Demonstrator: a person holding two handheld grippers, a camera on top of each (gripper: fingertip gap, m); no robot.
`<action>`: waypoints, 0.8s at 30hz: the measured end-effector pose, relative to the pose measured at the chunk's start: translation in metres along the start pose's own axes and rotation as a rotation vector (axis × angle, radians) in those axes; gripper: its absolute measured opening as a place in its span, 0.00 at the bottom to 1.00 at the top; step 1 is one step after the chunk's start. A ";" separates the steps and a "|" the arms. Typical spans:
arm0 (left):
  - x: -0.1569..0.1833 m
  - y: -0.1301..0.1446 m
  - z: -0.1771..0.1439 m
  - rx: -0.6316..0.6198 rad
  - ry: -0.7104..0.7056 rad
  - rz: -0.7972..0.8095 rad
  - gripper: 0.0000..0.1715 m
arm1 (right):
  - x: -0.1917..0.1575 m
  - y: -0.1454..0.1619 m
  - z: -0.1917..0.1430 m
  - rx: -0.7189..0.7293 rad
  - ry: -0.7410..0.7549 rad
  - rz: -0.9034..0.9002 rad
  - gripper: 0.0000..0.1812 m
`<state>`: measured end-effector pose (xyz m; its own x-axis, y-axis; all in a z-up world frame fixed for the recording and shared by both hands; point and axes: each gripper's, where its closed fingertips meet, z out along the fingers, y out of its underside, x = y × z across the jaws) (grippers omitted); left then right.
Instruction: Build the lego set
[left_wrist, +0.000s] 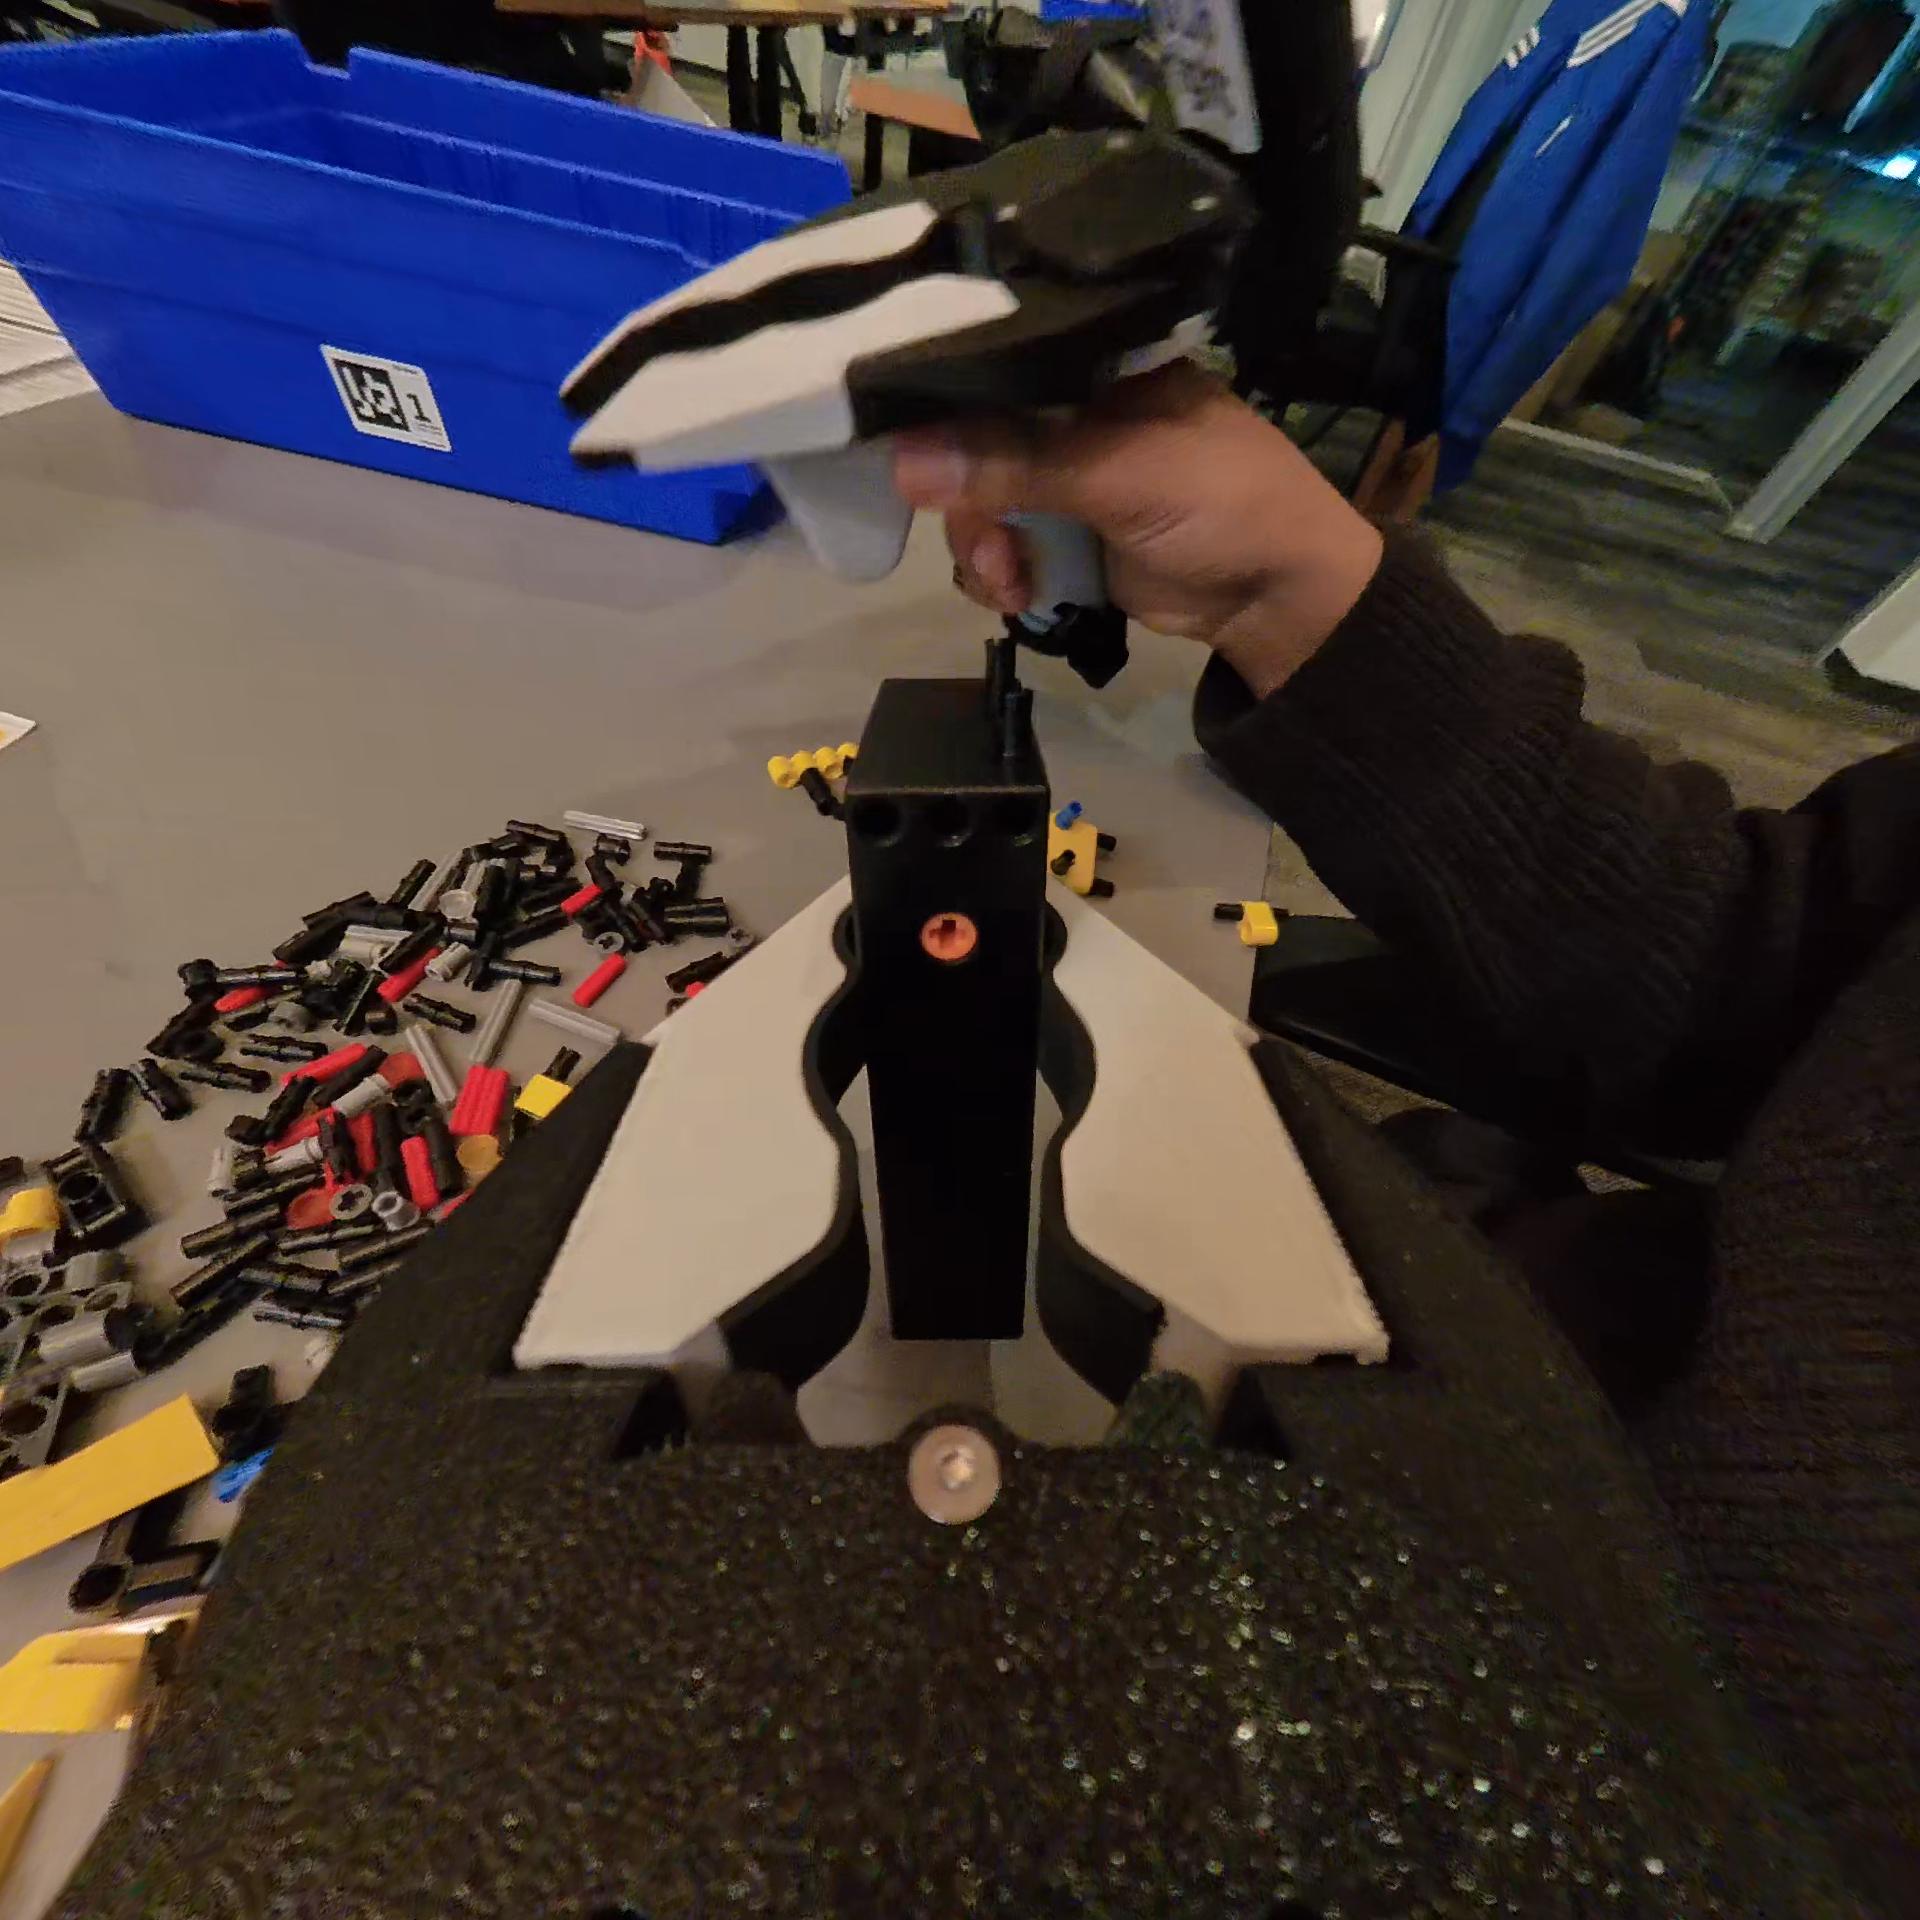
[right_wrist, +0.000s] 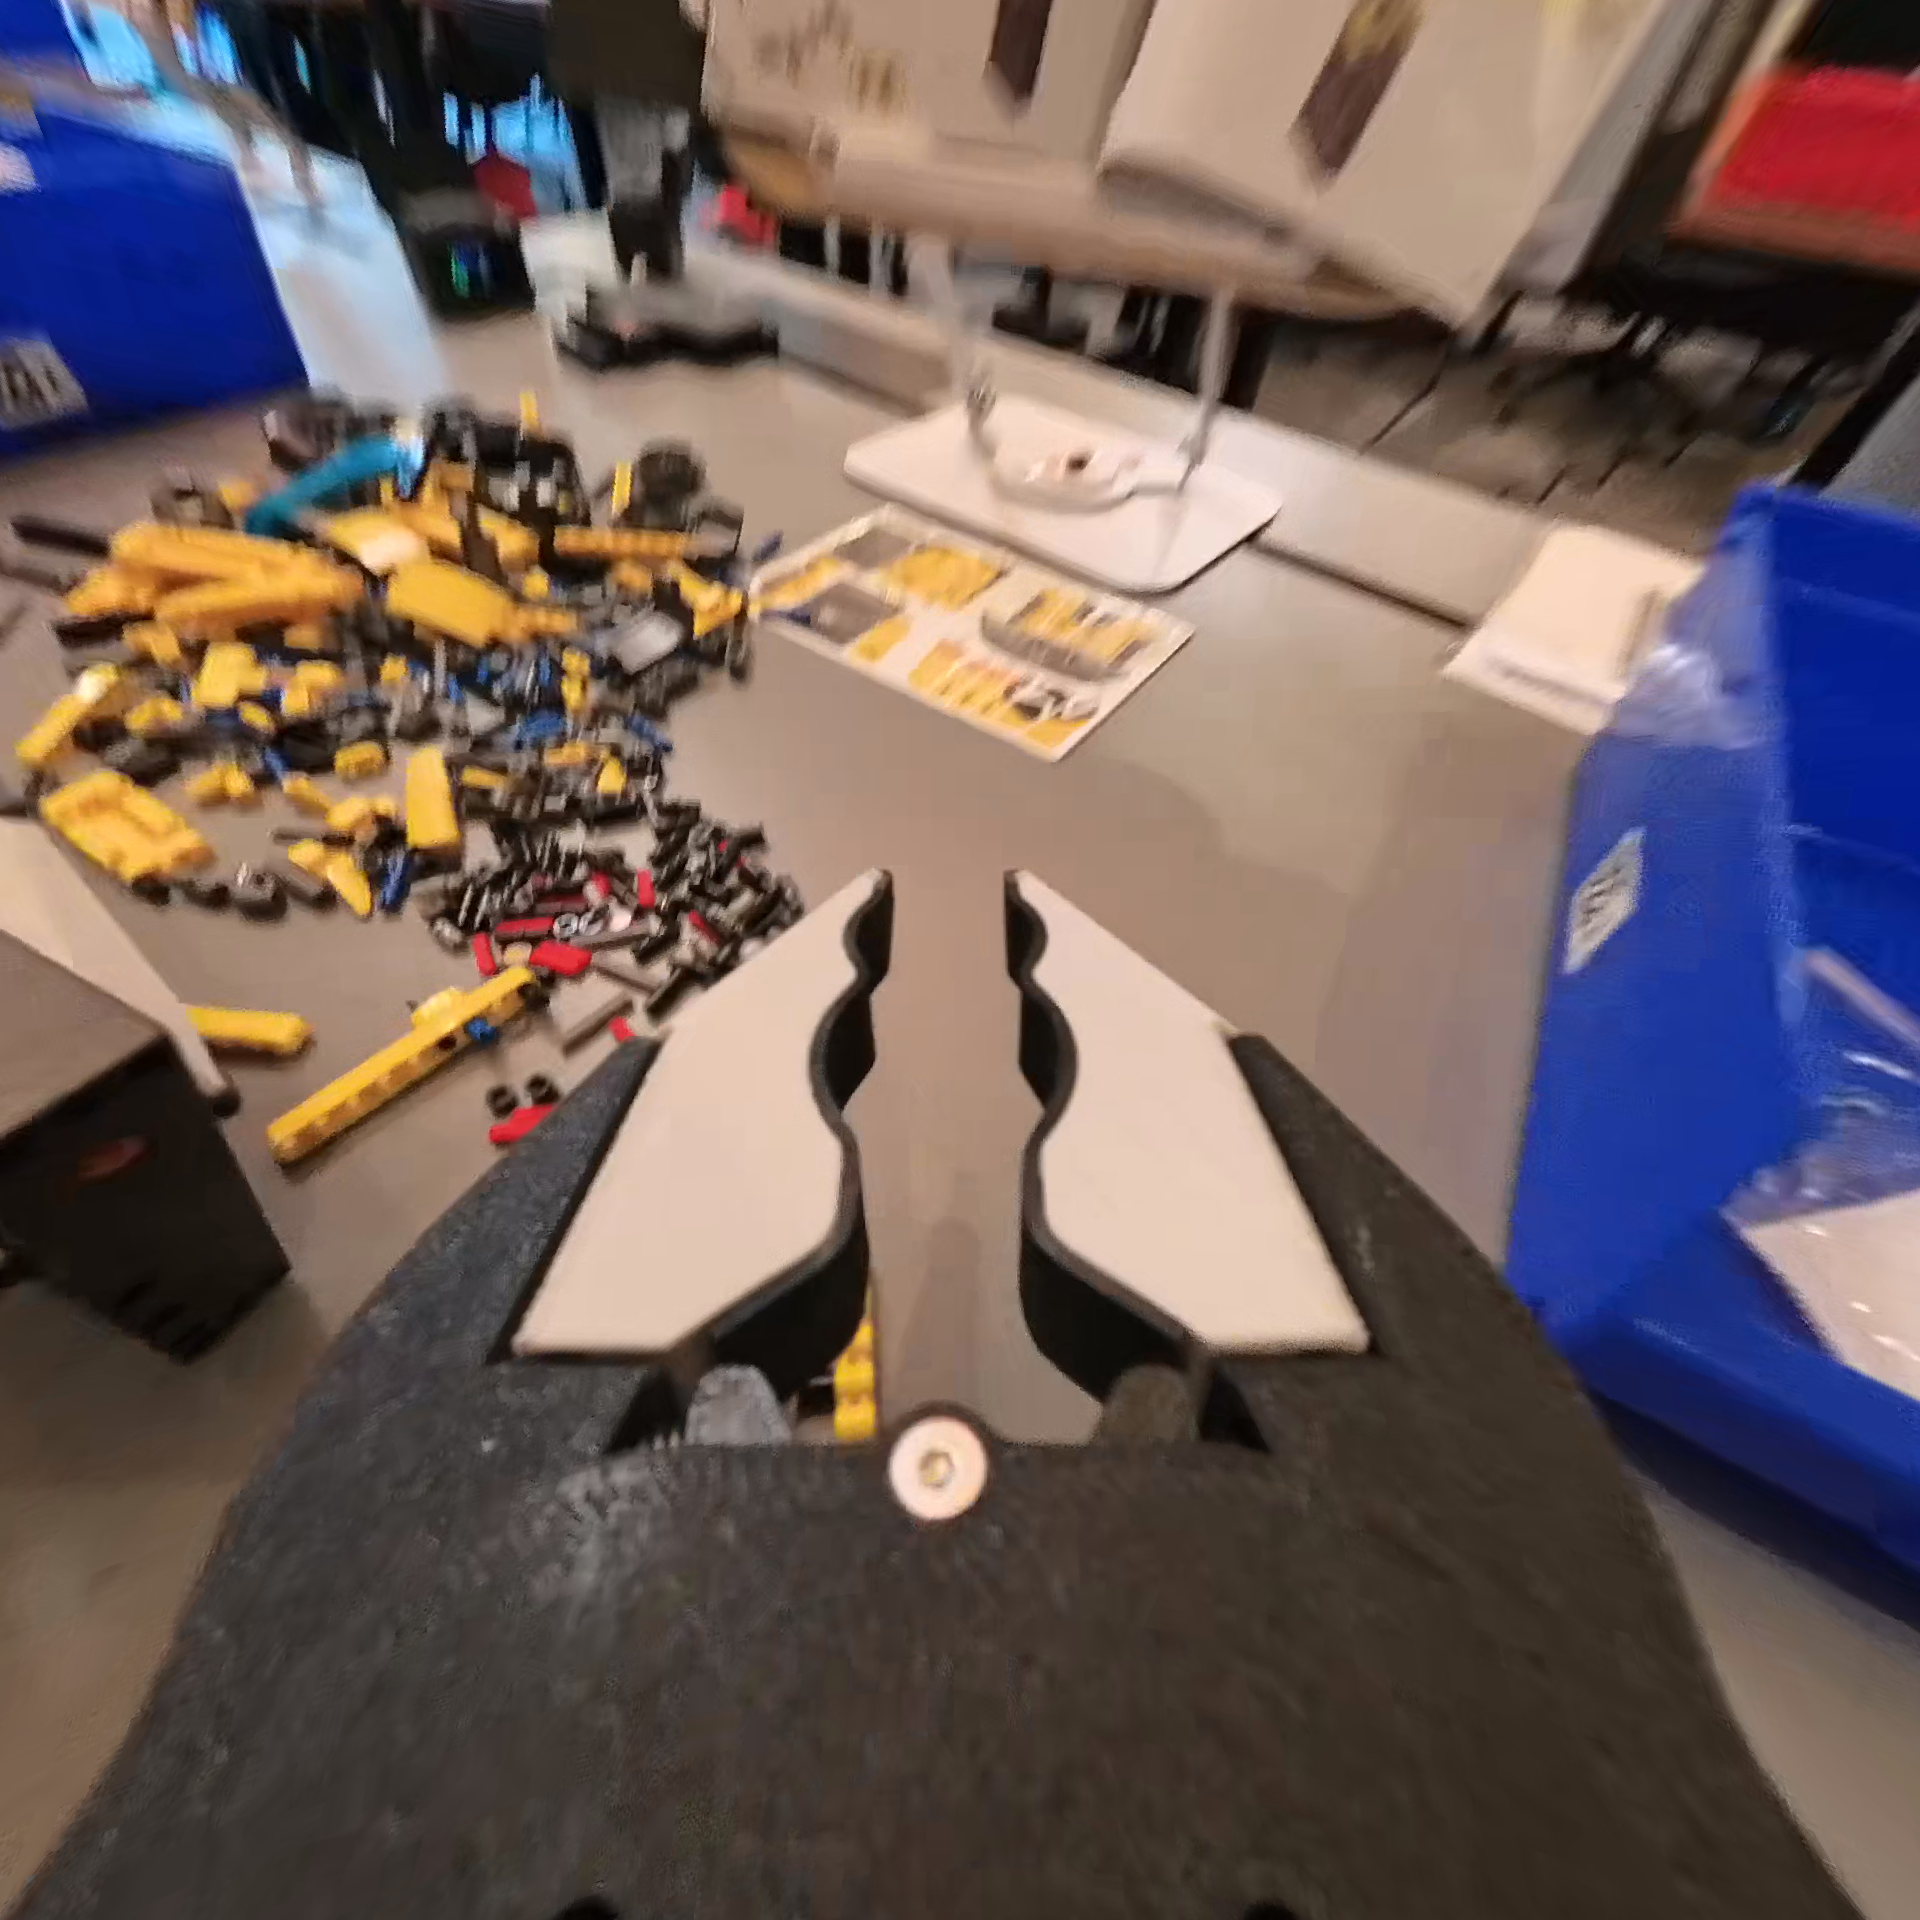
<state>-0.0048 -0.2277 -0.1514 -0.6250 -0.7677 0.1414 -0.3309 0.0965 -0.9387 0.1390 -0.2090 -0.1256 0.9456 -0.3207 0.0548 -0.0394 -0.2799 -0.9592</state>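
Left gripper (left_wrist: 948, 935) clamps black block (left_wrist: 951, 1091) | right gripper (right_wrist: 948, 894) empty, parted.

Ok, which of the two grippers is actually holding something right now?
The left gripper: its fingers clamp the black block, which has an orange screw and pins on top. The right gripper is open, with only bare floor between its fingers.

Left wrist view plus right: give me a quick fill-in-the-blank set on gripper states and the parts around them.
1. The left gripper is shut on a ____ block with an orange screw head.
2. The right gripper is ____ and holds nothing.
3. The bin behind the pile of small pins is ____ in colour.
4. The sheet of yellow stickers lies flat on the grey ____.

Missing: black; open; blue; table
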 end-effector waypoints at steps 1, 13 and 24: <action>-0.002 0.001 0.000 -0.007 -0.013 0.019 0.16 | 0.007 -0.007 -0.009 0.073 0.026 0.008 0.12; 0.003 0.002 0.001 -0.020 0.023 0.116 0.16 | 0.047 -0.028 -0.065 0.486 0.196 0.111 0.00; 0.005 -0.002 -0.002 0.012 0.043 0.105 0.17 | 0.044 -0.024 -0.063 0.483 0.156 0.148 0.00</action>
<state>-0.0087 -0.2298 -0.1483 -0.6858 -0.7256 0.0555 -0.2538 0.1670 -0.9527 0.1612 -0.2731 -0.0825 0.8804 -0.4665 -0.0854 0.0197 0.2159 -0.9762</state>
